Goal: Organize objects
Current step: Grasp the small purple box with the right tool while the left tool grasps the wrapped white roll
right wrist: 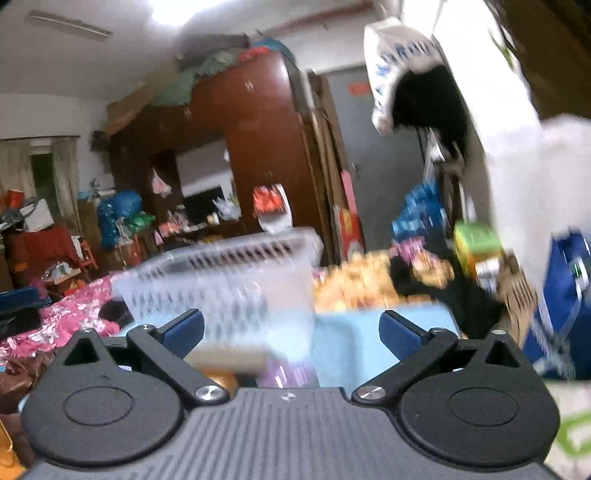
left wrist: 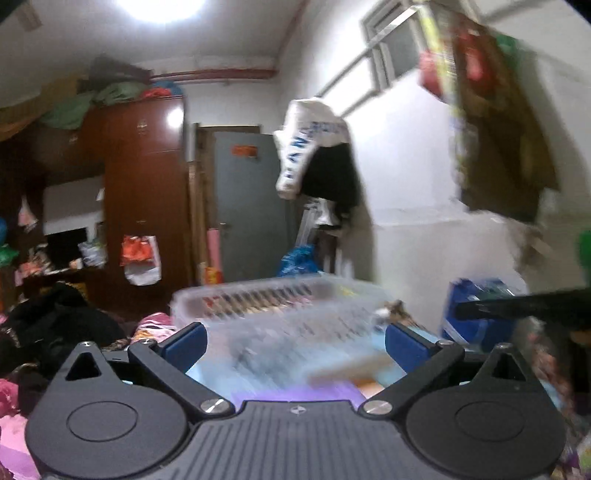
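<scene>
Both frames are motion-blurred. Left gripper (left wrist: 293, 341) and right gripper (right wrist: 291, 332) are spread wide, nothing grasped. Slotted clear basket (left wrist: 280, 306) is seen just ahead on a light-blue surface (right wrist: 369, 343), likely kept central as the collecting bin; loose items are too smeared to identify.

Brown wardrobe (left wrist: 144, 177), grey door (left wrist: 251, 206), white garment hanging on wall (left wrist: 310, 144), ceiling lamp (left wrist: 162, 7)
</scene>
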`<action>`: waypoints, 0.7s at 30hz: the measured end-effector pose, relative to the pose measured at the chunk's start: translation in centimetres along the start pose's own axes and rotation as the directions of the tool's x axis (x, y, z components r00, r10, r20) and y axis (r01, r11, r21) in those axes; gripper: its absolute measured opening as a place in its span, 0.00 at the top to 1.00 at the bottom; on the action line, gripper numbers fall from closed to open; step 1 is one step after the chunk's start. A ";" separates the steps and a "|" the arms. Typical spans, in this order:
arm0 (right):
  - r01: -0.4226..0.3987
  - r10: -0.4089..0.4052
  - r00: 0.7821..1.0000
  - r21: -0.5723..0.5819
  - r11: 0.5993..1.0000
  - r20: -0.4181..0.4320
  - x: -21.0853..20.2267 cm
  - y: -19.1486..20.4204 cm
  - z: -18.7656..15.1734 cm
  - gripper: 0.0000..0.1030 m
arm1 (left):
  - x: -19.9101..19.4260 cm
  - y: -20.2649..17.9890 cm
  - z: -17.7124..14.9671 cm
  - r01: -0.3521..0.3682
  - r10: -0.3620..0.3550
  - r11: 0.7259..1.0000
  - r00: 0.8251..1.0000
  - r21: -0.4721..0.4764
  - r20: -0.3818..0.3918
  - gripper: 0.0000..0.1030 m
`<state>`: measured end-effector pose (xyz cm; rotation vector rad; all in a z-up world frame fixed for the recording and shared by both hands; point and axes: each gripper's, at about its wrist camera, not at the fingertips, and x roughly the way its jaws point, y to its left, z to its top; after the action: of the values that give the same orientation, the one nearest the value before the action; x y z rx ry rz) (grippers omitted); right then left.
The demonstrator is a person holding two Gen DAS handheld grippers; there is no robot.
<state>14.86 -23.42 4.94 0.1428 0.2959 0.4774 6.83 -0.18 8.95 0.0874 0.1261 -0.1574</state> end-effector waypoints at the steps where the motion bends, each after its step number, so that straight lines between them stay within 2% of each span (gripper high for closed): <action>1: 0.014 -0.014 1.000 0.003 1.000 -0.026 0.4 -0.3 -0.3 0.00 | -0.5 -1.0 -0.9 0.009 -0.009 1.000 1.000 0.012 -0.001 0.00; 5: 0.038 -0.043 0.996 -0.065 0.997 -0.081 2.3 0.4 -0.8 0.00 | 0.0 -3.9 -3.0 0.058 -0.057 0.997 0.998 0.043 -0.036 0.07; 8: 0.035 -0.045 0.993 -0.093 0.995 -0.109 3.5 1.6 -1.3 0.09 | 1.0 -5.0 -4.3 0.080 -0.076 0.995 0.994 0.053 -0.080 0.16; 10: 0.018 -0.031 0.990 -0.096 0.995 -0.139 4.3 2.0 -1.7 0.11 | 0.8 -4.9 -5.3 0.085 -0.079 0.995 0.991 0.054 -0.105 0.25; 12: 0.028 -0.044 0.987 -0.101 0.994 -0.156 4.8 2.2 -2.6 0.14 | 1.1 -4.9 -6.0 0.108 -0.101 0.993 0.987 0.044 -0.127 0.26; 15: 0.030 -0.046 0.983 -0.093 0.995 -0.178 5.6 2.2 -3.3 0.21 | 0.9 -6.0 -7.2 0.100 -0.090 0.992 0.988 0.080 -0.122 0.26; 17: 0.030 -0.047 0.979 -0.088 0.996 -0.196 6.2 2.0 -3.5 0.27 | 1.2 -6.4 -7.3 0.108 -0.097 0.990 0.987 0.086 -0.126 0.32; 19: 0.040 -0.058 0.975 -0.088 0.995 -0.214 6.5 2.0 -3.6 0.34 | 1.6 -6.5 -7.4 0.108 -0.096 0.991 0.987 0.085 -0.133 0.45; 21: 0.034 -0.051 0.974 -0.080 0.996 -0.220 6.5 2.1 -3.7 0.36 | 1.9 -6.3 -7.9 0.105 -0.093 0.992 0.984 0.072 -0.152 0.51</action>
<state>18.33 -18.25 0.22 0.0082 0.4980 0.4625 6.71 -5.85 0.42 0.1727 0.2729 -0.2557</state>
